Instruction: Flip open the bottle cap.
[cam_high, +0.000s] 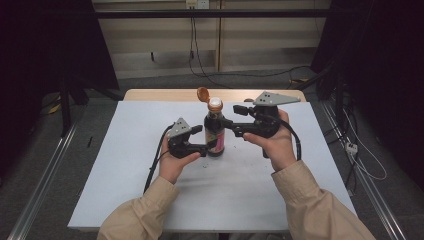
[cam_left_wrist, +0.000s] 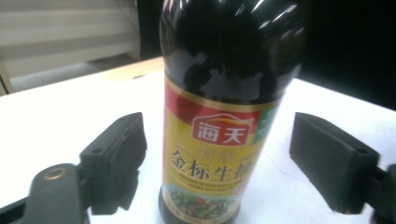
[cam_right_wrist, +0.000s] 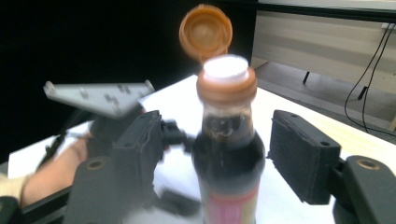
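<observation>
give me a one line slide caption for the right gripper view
Open right gripper straddling the neck of a dark sauce bottle, its orange flip cap hinged open.

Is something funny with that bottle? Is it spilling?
No spill shows. The soy sauce bottle stands upright on the table. Its orange flip cap hangs open, tipped back from the neck. Both tongs flank it, open.

High view overhead; claw views close, sharing bottle.
</observation>
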